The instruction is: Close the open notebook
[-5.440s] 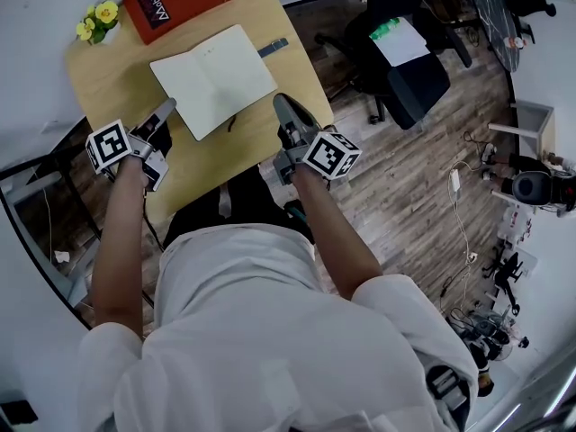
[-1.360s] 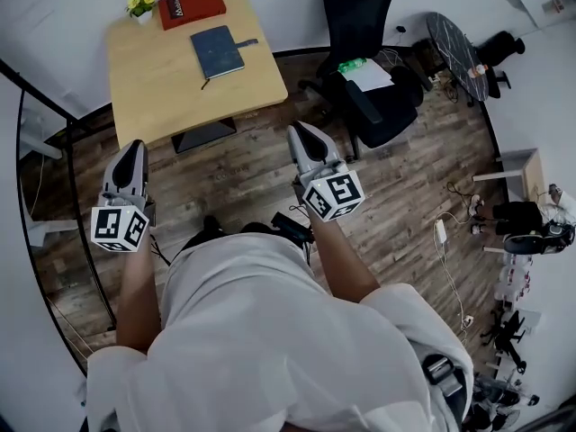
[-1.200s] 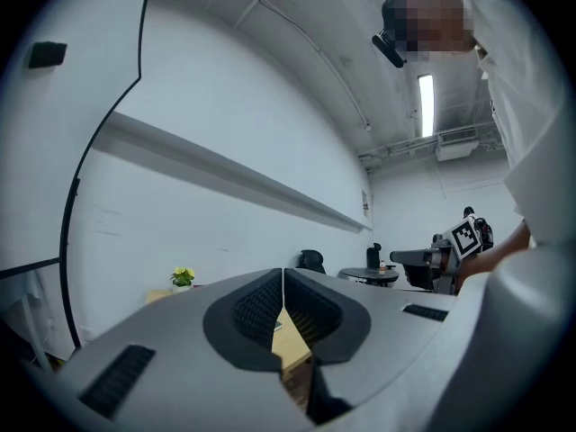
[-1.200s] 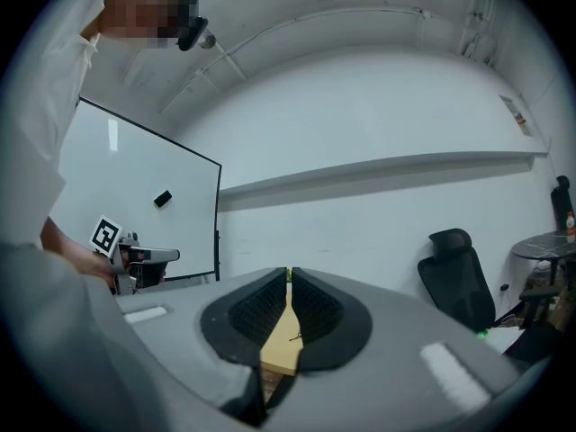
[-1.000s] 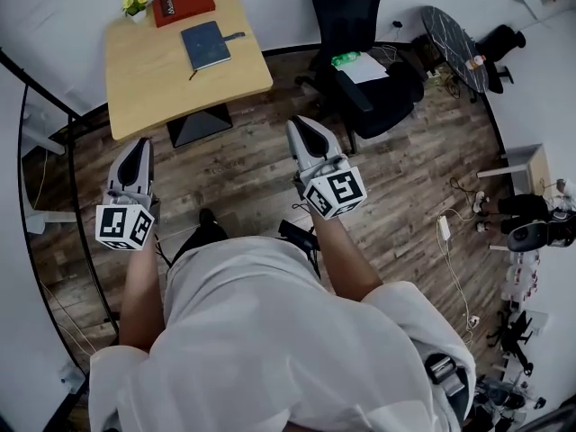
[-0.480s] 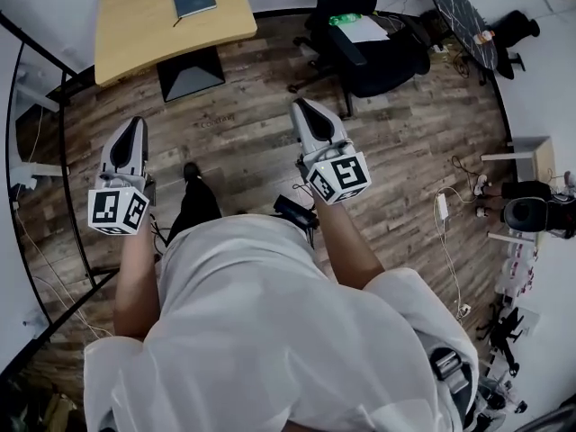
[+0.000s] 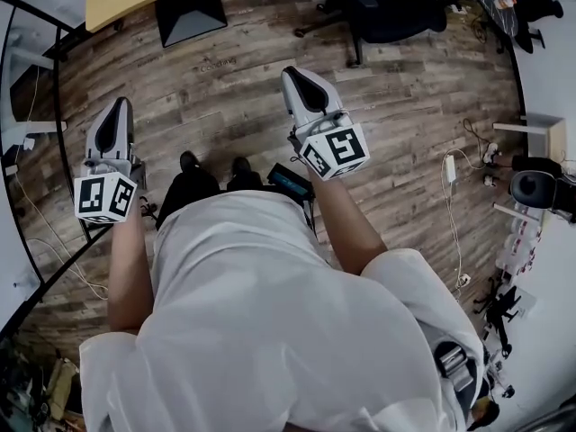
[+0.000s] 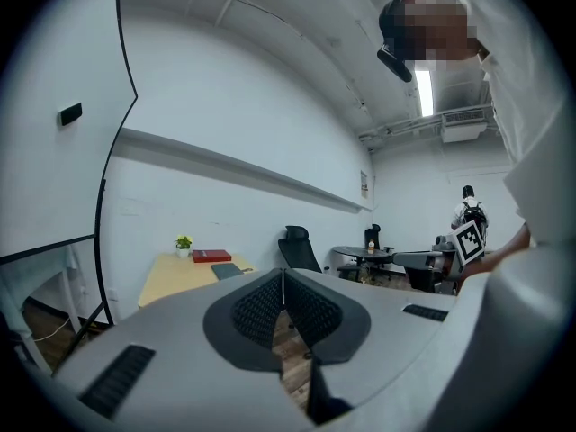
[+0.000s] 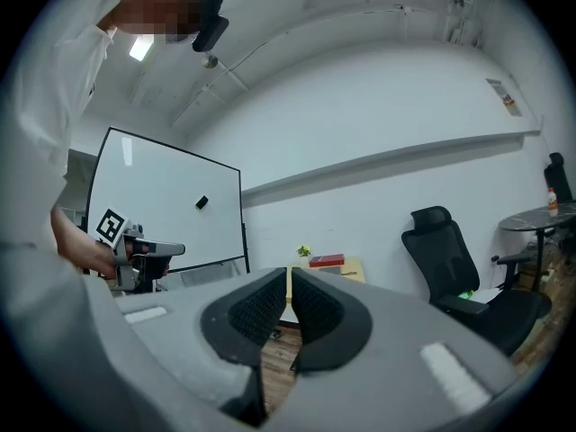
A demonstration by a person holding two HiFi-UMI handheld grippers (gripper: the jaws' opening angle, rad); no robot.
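The notebook lies flat on the table, at the centre left of the left gripper view. Its dark cover is shut, and it sits just in front of a red book and a small plant. No page shows, so I judge the closing done and nothing left to handle.

In the head view only the table's near edge shows, at the upper left of the frame. The person stands on the wood floor, well apart from the table. The notebook itself is outside that frame.

The left gripper is at the centre left of the head view and the right gripper at the upper centre. Both reach forward from the body at about the same height and point roughly level. Each is clenched. In both gripper views the ribbed pads meet along a thin seam with nothing between them, and only floor shows below.

That carriage fits empty tools held clear of everything. The jaws are together because there is nothing to grip, and the arms are held out so the grippers touch neither the body nor the chair at the upper right.
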